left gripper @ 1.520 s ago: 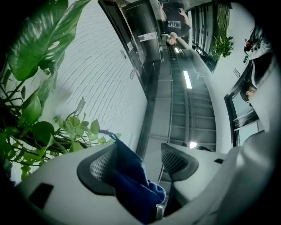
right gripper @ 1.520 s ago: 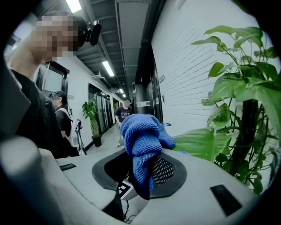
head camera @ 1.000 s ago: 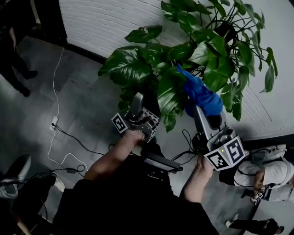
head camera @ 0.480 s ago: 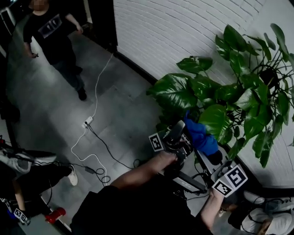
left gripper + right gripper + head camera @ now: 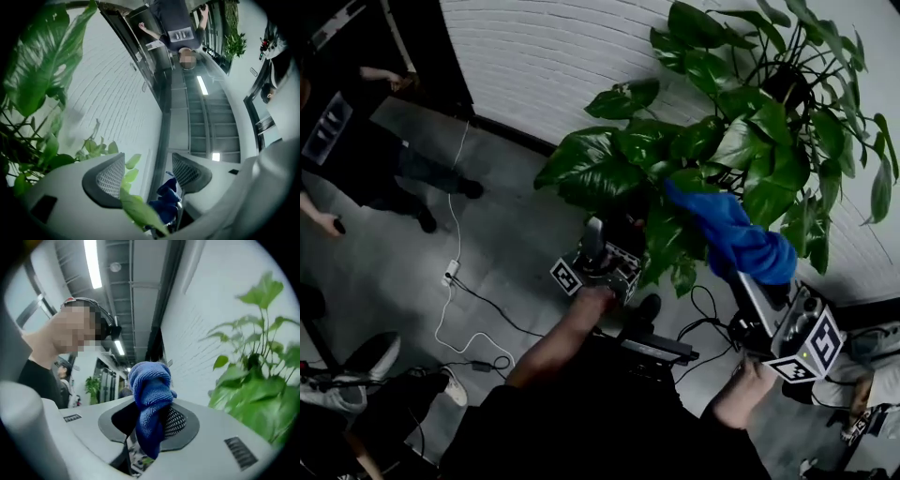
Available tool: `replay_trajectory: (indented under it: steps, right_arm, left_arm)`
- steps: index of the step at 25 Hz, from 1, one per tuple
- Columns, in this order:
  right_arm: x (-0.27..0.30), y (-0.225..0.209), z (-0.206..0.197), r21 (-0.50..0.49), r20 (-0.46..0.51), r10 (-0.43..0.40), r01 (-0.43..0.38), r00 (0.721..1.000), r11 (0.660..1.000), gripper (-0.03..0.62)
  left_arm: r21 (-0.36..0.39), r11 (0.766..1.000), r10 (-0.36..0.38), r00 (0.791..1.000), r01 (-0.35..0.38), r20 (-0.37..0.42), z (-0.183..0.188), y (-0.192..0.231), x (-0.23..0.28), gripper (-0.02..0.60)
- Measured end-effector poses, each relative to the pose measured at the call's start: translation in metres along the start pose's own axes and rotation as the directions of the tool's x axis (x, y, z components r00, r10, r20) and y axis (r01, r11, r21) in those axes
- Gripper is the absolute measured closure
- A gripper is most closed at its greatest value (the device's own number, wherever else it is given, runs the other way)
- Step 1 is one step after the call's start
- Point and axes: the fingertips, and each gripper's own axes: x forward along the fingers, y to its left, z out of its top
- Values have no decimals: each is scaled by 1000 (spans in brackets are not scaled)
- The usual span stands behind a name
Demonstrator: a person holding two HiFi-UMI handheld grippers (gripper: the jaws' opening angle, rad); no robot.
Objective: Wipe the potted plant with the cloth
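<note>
The right hand-held gripper is clenched on the blue cloth. The cloth bunches up above its pads and lies against the near leaves of the plant, on the right. The left hand-held gripper points up under the plant's left leaves, jaws apart and grasping nothing (one leaf pokes in between them without being pinched). The plant stands against a white brick wall. Far left, a person stands on the grey floor near a white cable.
</note>
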Motion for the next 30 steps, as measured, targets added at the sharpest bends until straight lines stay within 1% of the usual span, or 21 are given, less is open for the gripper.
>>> replay_trajectory:
  steps: [1, 3, 5, 6, 8, 10, 12, 14, 15, 16, 17, 18, 19, 20, 21, 22, 24, 25, 27, 30]
  right_arm:
    - [-5, -12, 15, -69, 23, -77, 78, 997, 995, 474]
    - [-12, -34, 29, -177, 36, -207, 210, 978, 961, 473]
    - [-11, -49, 30, -222, 30, -280, 279, 960, 934, 473]
    - [-9, -53, 32, -240, 32, -303, 302, 952, 923, 473]
    - [-5, -54, 42, -300, 57, -336, 338, 940, 892, 473]
    - [1, -48, 61, -388, 104, -353, 365, 930, 847, 473]
    - [7, -44, 79, -459, 147, -356, 383, 923, 802, 473]
    - [9, -39, 87, -504, 154, -349, 377, 925, 777, 473]
    - [10, -38, 83, -526, 124, -338, 350, 933, 775, 474]
    - [13, -38, 72, -544, 65, -324, 306, 944, 782, 474]
    - [20, -42, 54, -541, -13, -308, 253, 951, 802, 473]
    - [30, -49, 31, -509, -93, -293, 207, 952, 836, 473]
    - [40, -60, 5, -451, -168, -278, 177, 946, 875, 473]
    - [47, -73, -23, -391, -236, -268, 161, 934, 906, 474]
    - [50, -88, -49, -347, -292, -269, 160, 918, 924, 474]
    - [49, -103, -71, -322, -332, -282, 174, 900, 931, 474]
    - [44, -126, -103, -277, -381, -304, 206, 873, 939, 474]
    - [43, -132, -114, -238, -399, -298, 216, 867, 947, 474]
    - [43, -132, -129, -145, -420, -251, 209, 872, 967, 474]
    - [43, -124, -140, -26, -405, -168, 172, 899, 985, 474]
  left_arm:
    - [7, 999, 36, 999, -36, 24, 4, 13, -11, 253]
    - [0, 994, 112, 992, -113, 65, 9, 39, -34, 252]
    - [-17, 988, 153, 986, -152, 69, 5, 53, -45, 249]
    - [-23, 988, 151, 987, -150, 54, -1, 54, -43, 244]
    - [-24, 993, 115, 993, -115, 2, -17, 49, -27, 230]
    - [-18, 998, 65, 997, -66, -46, -31, 41, -6, 212]
    - [-13, 1000, 21, 997, -22, -76, -42, 35, 13, 202]
    - [-6, 1000, -13, 995, 13, -103, -51, 28, 27, 190]
    - [-4, 1000, -27, 993, 26, -115, -55, 26, 33, 190]
    - [-4, 999, -35, 992, 35, -122, -58, 25, 36, 190]
    - [-5, 999, -37, 991, 37, -125, -59, 26, 38, 190]
    - [-9, 999, -33, 992, 32, -123, -60, 28, 39, 186]
    - [-16, 1000, -26, 993, 24, -117, -60, 32, 38, 186]
    - [-28, 999, -19, 994, 16, -108, -59, 35, 38, 186]
    - [-43, 999, -15, 995, 11, -98, -59, 38, 37, 186]
    - [-59, 998, -14, 996, 9, -88, -60, 39, 37, 186]
    - [-88, 996, -19, 997, 12, -72, -63, 40, 39, 183]
    - [-99, 995, -23, 997, 16, -68, -64, 40, 40, 181]
    - [-111, 994, -30, 997, 23, -64, -65, 40, 42, 181]
    - [-128, 991, -37, 999, 32, -38, -62, 39, 44, 181]
